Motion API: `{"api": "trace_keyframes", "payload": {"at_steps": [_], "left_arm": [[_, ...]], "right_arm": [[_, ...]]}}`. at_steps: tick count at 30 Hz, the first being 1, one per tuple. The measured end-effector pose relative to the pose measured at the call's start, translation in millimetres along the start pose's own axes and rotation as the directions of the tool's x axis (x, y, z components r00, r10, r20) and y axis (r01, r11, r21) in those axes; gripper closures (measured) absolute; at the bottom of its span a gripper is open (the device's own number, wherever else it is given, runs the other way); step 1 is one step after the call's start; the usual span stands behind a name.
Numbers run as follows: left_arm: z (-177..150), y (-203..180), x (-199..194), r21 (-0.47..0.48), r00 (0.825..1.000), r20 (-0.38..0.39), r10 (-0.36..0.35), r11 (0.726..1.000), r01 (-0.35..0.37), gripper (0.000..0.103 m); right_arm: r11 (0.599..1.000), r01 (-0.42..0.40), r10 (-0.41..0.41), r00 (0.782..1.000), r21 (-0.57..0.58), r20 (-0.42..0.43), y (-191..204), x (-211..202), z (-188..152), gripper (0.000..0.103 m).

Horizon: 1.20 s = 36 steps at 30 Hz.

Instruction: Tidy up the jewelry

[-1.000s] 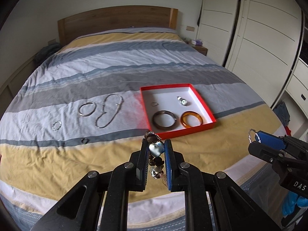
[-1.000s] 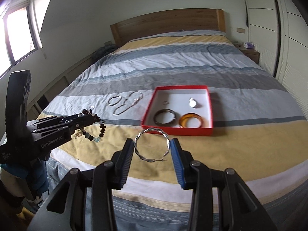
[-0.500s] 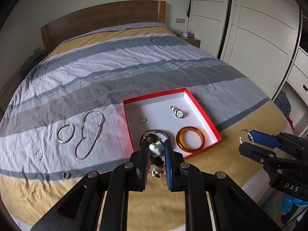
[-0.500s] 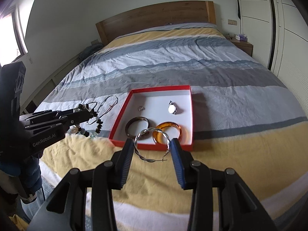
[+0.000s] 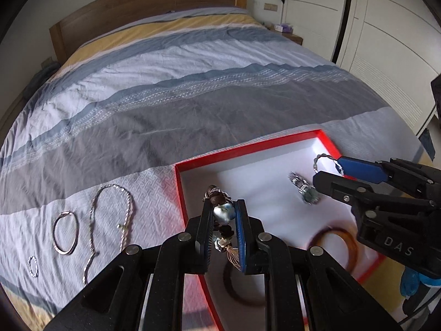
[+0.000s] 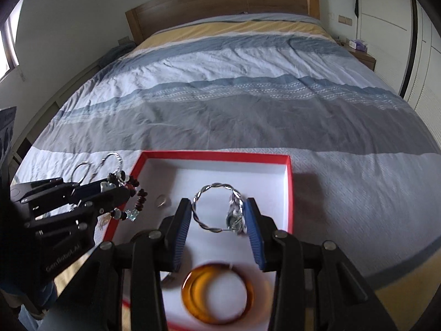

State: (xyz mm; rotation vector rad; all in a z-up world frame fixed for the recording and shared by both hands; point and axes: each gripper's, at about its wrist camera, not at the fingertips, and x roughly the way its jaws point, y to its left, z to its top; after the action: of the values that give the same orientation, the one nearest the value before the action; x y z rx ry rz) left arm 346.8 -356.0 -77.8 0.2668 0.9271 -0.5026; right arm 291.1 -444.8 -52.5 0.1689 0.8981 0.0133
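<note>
On bedspread (image 5: 193, 104) at 9 o'clock of red tray (image 5: 248, 149): small ring (image 5: 32, 266), silver bangle (image 5: 65, 233), chain necklace (image 5: 110, 220). Left gripper (image 5: 223, 215) over tray's near-left edge, fingers clamped on beaded bracelet (image 5: 222, 212). Amber bangle (image 6: 217, 293) lies in tray at 6 o'clock. Right gripper (image 6: 219, 215) over tray, fingers pinching twisted silver hoop (image 6: 215, 207).

A beaded bracelet (image 5: 222, 215) and a twisted silver bangle (image 6: 213, 209) hang over the red tray (image 6: 215, 154), which holds an amber bangle (image 6: 217, 295); a chain necklace (image 5: 110, 226) lies left on the bed.
</note>
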Motion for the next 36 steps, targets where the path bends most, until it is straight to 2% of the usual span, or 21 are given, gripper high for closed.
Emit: {"api": "trace_keyframes", "payload": {"at_steps": [5, 11, 18, 24, 28, 32, 36], "left_arm": [[9.6, 3.9, 36.6, -0.004, 1.000, -0.023, 0.012, 1.000, -0.012, 0.088], [7.3, 10.6, 64.6, -0.030, 0.998, -0.067, -0.006, 1.000, 0.004, 0.088], [7.9, 14.7, 66.2, -0.052, 0.997, -0.077, -0.028, 0.998, 0.024, 0.086], [5.5, 18.2, 65.6, -0.068, 0.996, -0.079, -0.044, 0.997, 0.038, 0.086], [3.6, 19.1, 62.4, -0.071, 0.996, -0.080, -0.043, 0.997, 0.037, 0.084], [1.9, 16.9, 49.6, -0.066, 0.997, -0.061, -0.043, 0.997, 0.039, 0.065], [1.3, 14.4, 27.0, -0.070, 0.999, -0.033, -0.031, 0.997, 0.028, 0.056]], "right_arm": [[1.000, 0.026, -0.025, 0.997, 0.014, -0.066, -9.4, 43.6, 13.2, 0.065], [0.997, 0.079, -0.076, 0.990, 0.015, -0.120, -16.5, 72.4, 17.6, 0.065], [0.987, 0.143, -0.152, 0.979, -0.079, -0.137, -5.3, 81.3, 14.3, 0.064], [0.985, 0.142, -0.156, 0.976, -0.098, -0.151, -3.6, 80.5, 16.3, 0.064], [0.982, 0.159, -0.173, 0.974, -0.106, -0.148, -5.3, 74.1, 16.4, 0.057], [0.981, 0.170, -0.182, 0.974, -0.098, -0.133, -8.3, 60.2, 16.2, 0.056], [0.981, 0.172, -0.181, 0.979, -0.090, -0.096, -6.6, 32.3, 16.4, 0.056]]}}
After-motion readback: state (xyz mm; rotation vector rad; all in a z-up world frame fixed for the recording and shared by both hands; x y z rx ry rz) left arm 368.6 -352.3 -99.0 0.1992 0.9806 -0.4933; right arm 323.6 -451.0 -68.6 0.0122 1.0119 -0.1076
